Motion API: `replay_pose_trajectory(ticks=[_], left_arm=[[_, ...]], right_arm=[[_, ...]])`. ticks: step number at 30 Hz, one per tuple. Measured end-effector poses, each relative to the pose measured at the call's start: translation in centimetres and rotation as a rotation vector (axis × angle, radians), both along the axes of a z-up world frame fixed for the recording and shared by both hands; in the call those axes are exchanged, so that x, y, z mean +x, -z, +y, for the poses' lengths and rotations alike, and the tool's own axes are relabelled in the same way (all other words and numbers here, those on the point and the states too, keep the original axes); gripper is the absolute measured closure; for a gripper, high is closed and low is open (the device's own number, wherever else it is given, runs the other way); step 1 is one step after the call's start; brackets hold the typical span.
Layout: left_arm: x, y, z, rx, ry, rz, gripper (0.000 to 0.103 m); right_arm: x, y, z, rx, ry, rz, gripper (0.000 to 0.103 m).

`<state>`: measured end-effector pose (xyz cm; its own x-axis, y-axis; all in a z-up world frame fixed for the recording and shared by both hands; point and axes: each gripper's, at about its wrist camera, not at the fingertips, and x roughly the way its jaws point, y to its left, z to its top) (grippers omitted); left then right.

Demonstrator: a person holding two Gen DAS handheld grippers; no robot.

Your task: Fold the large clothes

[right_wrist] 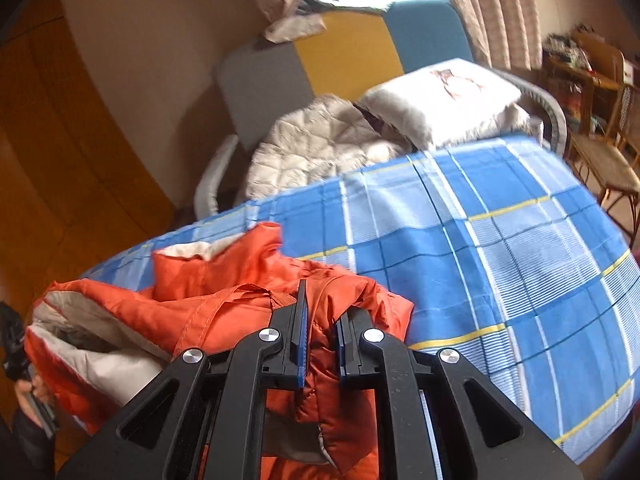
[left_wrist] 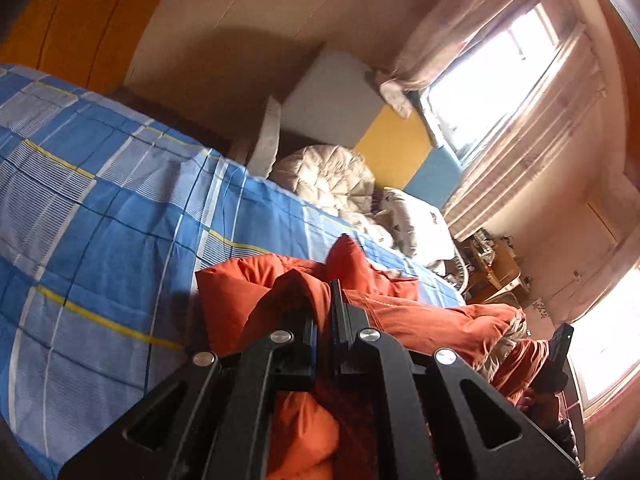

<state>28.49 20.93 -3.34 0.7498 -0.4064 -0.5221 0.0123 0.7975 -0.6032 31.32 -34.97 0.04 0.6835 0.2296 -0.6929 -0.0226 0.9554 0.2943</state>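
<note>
An orange padded jacket (left_wrist: 400, 312) with a pale lining lies bunched at the near edge of a bed covered by a blue checked sheet (left_wrist: 100, 208). My left gripper (left_wrist: 325, 300) is shut on a fold of the jacket, with fabric draped over its left finger. In the right wrist view the jacket (right_wrist: 224, 292) shows its pale lining at the left. My right gripper (right_wrist: 322, 312) is shut on a thick fold of the jacket, the jaws held a little apart by the padding. The other gripper (right_wrist: 10, 344) shows at the far left edge.
A white quilted jacket (right_wrist: 312, 144) and a white pillow (right_wrist: 444, 96) lie at the head of the bed, before a grey, yellow and blue headboard (right_wrist: 352, 52). Wicker chairs (right_wrist: 600, 152) and a cluttered desk stand to the right. A window with curtains (left_wrist: 500, 60) is behind.
</note>
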Motion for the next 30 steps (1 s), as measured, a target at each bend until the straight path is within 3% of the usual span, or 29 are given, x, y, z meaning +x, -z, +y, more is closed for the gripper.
replay_pose_trajectory(ticks=[7,17,26,28,30], left_arm=[[4.4,3.6,0.1,0.005,-0.03,0.108,0.098],[7.6,6.7,-0.3,0.06,-0.057,0.207,0.098],[8.4,6.1,-0.8,0.1,-0.091,0.24,0.095],[8.4,6.0,-0.5,0.075,-0.097,0.244,0.095],[8.0,5.7,-0.3,0.059,-0.107,0.236,0.091]], right_arm=[[4.0,3.3,1.0,-0.035,0.022,0.087,0.092],[6.4,5.0,2.1,-0.073,0.042,0.137,0.092],[7.2,4.9,1.7,-0.028,0.08,0.158,0.085],[7.1,4.7,1.5,0.012,0.08,0.159,0.07],[6.9,4.2,1.0,0.086,0.088,0.15,0.047]])
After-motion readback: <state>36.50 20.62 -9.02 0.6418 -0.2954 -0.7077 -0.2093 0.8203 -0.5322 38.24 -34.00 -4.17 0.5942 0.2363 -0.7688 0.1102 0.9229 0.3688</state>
